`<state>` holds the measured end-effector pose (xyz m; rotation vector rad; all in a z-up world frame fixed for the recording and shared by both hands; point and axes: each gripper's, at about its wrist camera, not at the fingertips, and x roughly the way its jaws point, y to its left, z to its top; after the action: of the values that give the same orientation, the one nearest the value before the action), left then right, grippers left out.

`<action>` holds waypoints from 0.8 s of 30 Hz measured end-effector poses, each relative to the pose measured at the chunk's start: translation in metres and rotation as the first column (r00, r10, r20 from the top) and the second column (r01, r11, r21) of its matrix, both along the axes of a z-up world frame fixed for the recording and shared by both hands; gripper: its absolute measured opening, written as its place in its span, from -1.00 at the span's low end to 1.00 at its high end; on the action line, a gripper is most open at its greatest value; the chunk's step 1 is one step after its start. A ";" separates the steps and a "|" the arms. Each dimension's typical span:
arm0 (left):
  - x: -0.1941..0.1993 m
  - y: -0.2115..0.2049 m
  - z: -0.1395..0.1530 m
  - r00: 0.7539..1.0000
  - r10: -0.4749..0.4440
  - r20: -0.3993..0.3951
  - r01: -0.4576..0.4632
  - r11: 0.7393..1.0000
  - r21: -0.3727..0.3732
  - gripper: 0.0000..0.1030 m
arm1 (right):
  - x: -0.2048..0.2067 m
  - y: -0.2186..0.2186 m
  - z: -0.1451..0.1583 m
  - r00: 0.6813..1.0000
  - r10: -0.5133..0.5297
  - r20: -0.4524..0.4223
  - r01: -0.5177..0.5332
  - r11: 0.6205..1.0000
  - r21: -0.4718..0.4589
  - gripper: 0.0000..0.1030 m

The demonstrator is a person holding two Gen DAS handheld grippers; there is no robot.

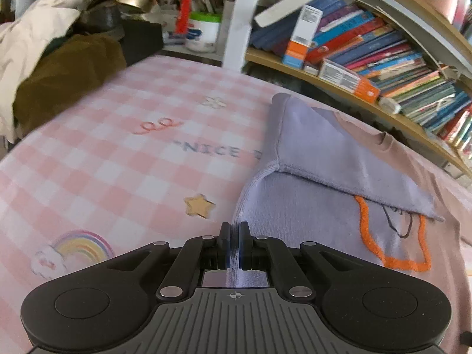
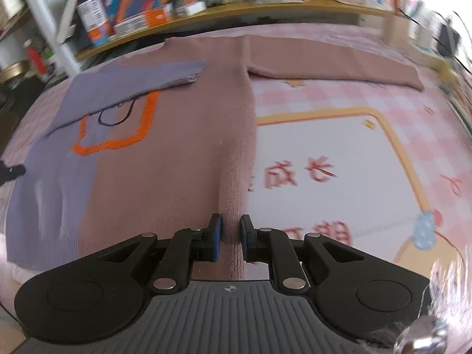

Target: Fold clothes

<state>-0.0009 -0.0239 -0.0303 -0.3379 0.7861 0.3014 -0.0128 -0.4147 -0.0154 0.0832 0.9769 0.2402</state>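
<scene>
A sweater (image 2: pixel 177 153), brown-pink with a lilac left part and an orange outline motif (image 2: pixel 118 143), lies flat on a pink checked bed sheet (image 1: pixel 118 147). Its lilac sleeve (image 1: pixel 333 153) is folded across the body. Its brown sleeve (image 2: pixel 333 65) stretches to the right. My left gripper (image 1: pixel 235 244) is shut on the sweater's lilac left edge near the hem. My right gripper (image 2: pixel 230 240) is shut on the sweater's brown right edge near the hem. The left gripper's tip also shows at the left edge of the right wrist view (image 2: pixel 11 171).
A bookshelf (image 1: pixel 368 44) full of books runs along the far side of the bed. A heap of cream and olive clothes (image 1: pixel 44 67) sits at the far left corner. A white post (image 1: pixel 239 20) and jars stand behind. The sheet to the right carries a printed panel (image 2: pixel 339 177).
</scene>
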 end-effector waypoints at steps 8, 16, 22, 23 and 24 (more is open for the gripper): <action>0.002 0.015 -0.002 1.000 0.024 -0.016 -0.023 0.999 0.043 -0.91 | 0.005 0.026 -0.001 0.997 0.067 0.022 -0.067 0.998 -0.018 -0.76; -0.007 0.010 0.005 1.000 0.020 -0.017 -0.020 0.999 0.044 -0.76 | 0.003 0.029 0.002 0.999 0.034 0.033 -0.033 0.999 -0.038 -0.52; -0.032 -0.006 0.017 1.000 -0.026 -0.004 0.026 0.997 0.069 -0.26 | -0.007 0.025 0.014 0.996 -0.016 0.083 0.017 1.000 -0.020 0.10; -0.037 -0.010 0.017 0.999 -0.036 -0.006 0.036 0.997 0.074 -0.12 | -0.010 0.025 0.016 0.996 -0.028 0.087 0.029 0.999 -0.019 0.27; -0.041 -0.014 0.018 0.999 -0.046 -0.009 0.047 0.996 0.078 -0.08 | -0.013 0.025 0.018 0.995 -0.040 0.092 0.042 0.999 -0.018 0.34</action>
<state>-0.0421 -0.0380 -0.0121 -0.2444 0.7859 0.2893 -0.0255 -0.3895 0.0022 0.0736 0.8849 0.1954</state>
